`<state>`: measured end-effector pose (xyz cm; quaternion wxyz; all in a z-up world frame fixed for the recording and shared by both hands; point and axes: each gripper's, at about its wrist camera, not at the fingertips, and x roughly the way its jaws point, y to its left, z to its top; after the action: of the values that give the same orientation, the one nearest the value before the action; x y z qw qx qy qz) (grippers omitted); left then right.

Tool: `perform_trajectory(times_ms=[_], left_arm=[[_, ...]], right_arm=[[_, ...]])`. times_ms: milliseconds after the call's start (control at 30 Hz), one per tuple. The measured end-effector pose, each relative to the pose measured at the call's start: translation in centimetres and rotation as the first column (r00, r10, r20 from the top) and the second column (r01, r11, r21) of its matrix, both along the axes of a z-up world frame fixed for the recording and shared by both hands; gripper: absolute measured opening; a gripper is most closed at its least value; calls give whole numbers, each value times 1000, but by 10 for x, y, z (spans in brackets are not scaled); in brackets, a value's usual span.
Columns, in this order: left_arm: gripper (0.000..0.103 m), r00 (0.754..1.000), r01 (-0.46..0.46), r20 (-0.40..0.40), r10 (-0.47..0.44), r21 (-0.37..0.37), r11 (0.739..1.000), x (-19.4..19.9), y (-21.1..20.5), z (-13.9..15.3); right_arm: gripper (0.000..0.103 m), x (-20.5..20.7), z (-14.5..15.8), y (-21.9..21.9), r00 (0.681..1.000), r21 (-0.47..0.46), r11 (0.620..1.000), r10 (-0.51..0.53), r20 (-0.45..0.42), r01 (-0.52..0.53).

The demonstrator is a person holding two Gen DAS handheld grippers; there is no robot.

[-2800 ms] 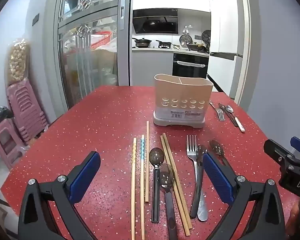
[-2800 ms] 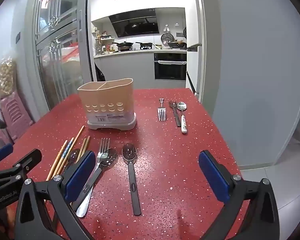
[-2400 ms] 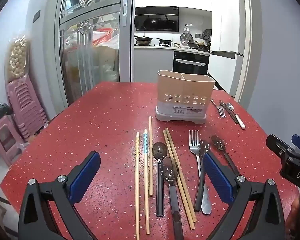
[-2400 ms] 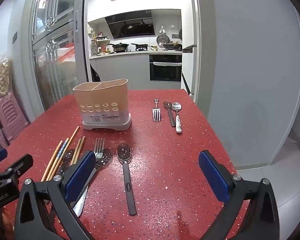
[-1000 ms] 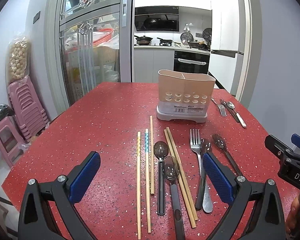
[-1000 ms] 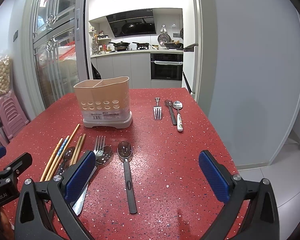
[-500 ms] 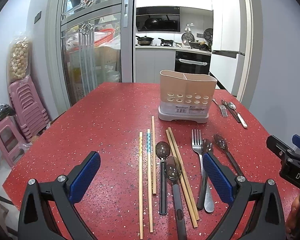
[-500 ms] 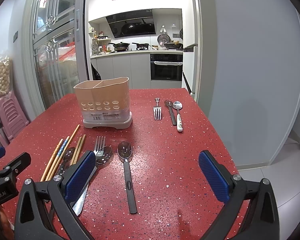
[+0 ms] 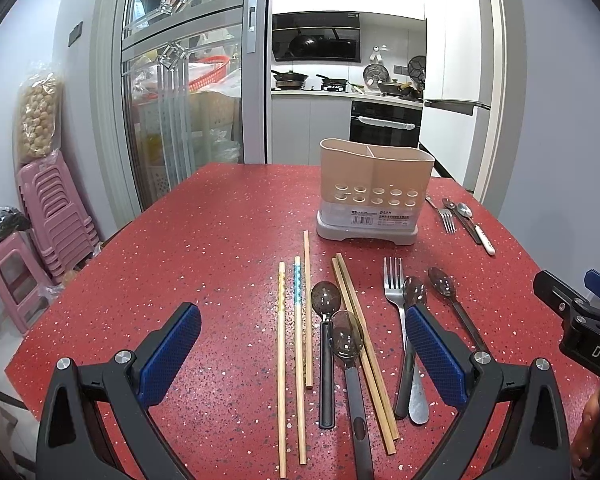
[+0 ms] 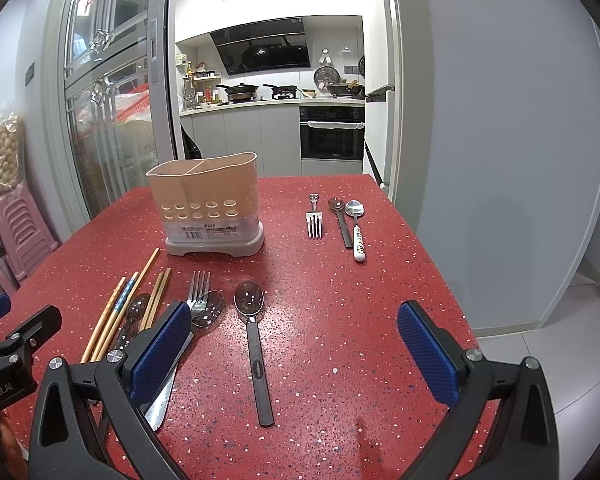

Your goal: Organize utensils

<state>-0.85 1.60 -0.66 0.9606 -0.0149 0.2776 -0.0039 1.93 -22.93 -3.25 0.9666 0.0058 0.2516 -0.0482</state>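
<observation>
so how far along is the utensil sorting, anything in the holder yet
Nothing looks done: no handles show above the holder. Nothing is in hand either; the left gripper and right gripper are both open and hold nothing. Left to sort: the chopsticks, the black-handled spoons, the near fork, and the far fork and spoons beside the holder, all flat on the table.

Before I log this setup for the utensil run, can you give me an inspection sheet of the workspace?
Surface: red speckled table, dry, no spills seen.
Job's things: beige holder upright, looks empty; chopsticks, dark spoons and a fork lying flat in front of it; small fork and two spoons to its right.
Clutter: nothing seen.
Grippers: left hand-held gripper and right hand-held gripper open, holding nothing.
Cables: nothing seen.
Surroundings: pink stools, glass door, kitchen beyond.
</observation>
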Motion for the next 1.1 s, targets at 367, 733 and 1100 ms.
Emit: perform_trajectory(times_ms=[367, 733, 1100], left_arm=[[103, 1000, -2, -2, 2, -1, 1000, 1, -1, 0], [103, 1000, -1, -2, 1, 0, 1000, 1, -1, 0], [103, 1000, -1, -7, 1, 0, 1000, 3, -1, 1]], right_arm=[[103, 0, 0, 0, 1000, 1, 1000, 1, 0, -1], [103, 0, 0, 0, 1000, 2, 1000, 2, 0, -2], [103, 0, -1, 0, 1000, 5, 1000, 4, -6, -4]])
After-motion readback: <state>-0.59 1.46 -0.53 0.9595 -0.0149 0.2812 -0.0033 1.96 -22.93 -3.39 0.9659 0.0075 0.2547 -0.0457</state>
